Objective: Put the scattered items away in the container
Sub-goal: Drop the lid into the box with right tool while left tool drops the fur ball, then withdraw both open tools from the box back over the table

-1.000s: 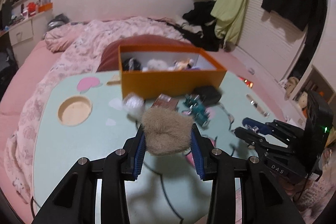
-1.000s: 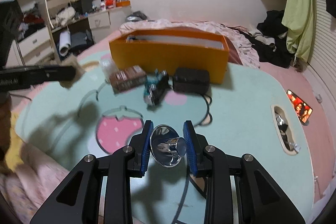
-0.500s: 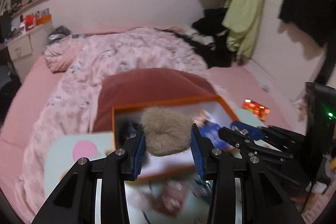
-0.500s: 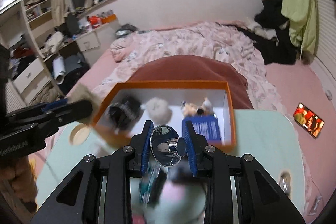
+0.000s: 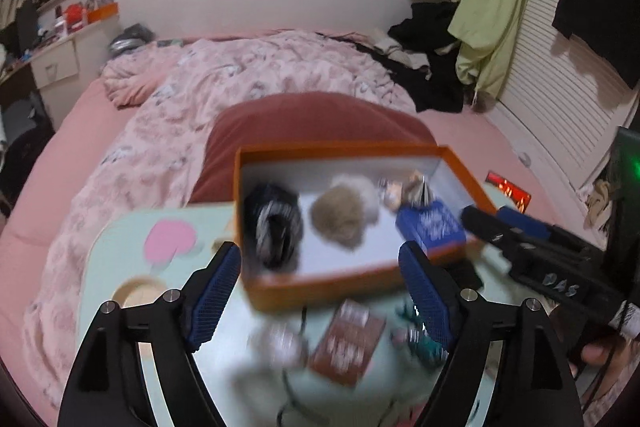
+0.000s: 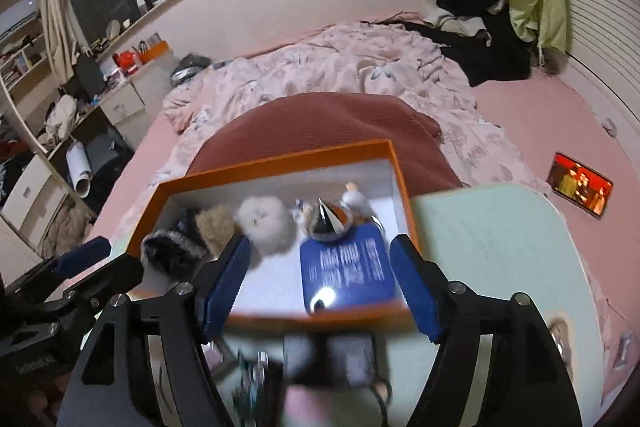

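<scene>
An orange box with a white inside stands at the far edge of the mint table. In it lie a tan pompom, a white pompom, a black fuzzy item, a blue card and a shiny metal piece. My left gripper hovers over the box's near wall, its jaws opening and nothing between them. My right gripper is beside it over the blue card, jaws also opening and bare. Each gripper shows in the other's view: the right gripper and the left gripper.
On the table in front of the box lie a brown packet, a white blurred item, a teal item and a black case. A red cushion and pink quilt lie behind. A lit phone rests on the bed.
Both grippers travelled from over the table to above the box and opened. The tan pompom left the left jaws and the metal piece left the right jaws; both now lie in the box.
</scene>
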A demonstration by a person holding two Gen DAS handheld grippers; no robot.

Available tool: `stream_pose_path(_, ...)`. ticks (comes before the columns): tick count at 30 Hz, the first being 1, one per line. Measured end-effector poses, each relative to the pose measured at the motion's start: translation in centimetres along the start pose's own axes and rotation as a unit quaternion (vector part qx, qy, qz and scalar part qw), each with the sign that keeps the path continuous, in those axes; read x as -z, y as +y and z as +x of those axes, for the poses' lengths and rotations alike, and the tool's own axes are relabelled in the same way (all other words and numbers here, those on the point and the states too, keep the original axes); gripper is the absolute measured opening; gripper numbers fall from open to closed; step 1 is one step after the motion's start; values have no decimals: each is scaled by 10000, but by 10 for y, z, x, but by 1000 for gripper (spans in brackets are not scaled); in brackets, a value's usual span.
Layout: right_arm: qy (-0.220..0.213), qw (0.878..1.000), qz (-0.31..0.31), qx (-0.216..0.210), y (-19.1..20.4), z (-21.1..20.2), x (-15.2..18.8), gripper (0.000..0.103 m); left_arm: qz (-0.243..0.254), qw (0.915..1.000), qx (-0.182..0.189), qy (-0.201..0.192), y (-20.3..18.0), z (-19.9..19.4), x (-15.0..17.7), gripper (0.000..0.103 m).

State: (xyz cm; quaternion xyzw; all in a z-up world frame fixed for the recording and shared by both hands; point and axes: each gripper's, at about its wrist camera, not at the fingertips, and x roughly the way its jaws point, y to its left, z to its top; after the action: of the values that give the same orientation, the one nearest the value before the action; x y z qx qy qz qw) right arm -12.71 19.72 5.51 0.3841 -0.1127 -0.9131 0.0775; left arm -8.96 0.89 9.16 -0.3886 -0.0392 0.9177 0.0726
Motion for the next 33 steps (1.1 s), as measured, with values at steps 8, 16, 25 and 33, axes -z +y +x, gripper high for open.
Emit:
stream_pose_path(8,-317,9967,-727,155,3,-67,70,73,98,9996,-46,249,4,-37,88,89)
stream_pose_path(16,527,9911,-1061,611,2,-49,129,75,45,9966,-303,761,7,-17,130,89)
stream_pose_path(25,631,9888,-1200,621,2,-42,141,103,197,9960,-702,520,10,-12,140,103)
stream_pose_path(33,615,9887,-1227,604,3,-42,145,103,202,9963,-687,483,14,-10,139,103)
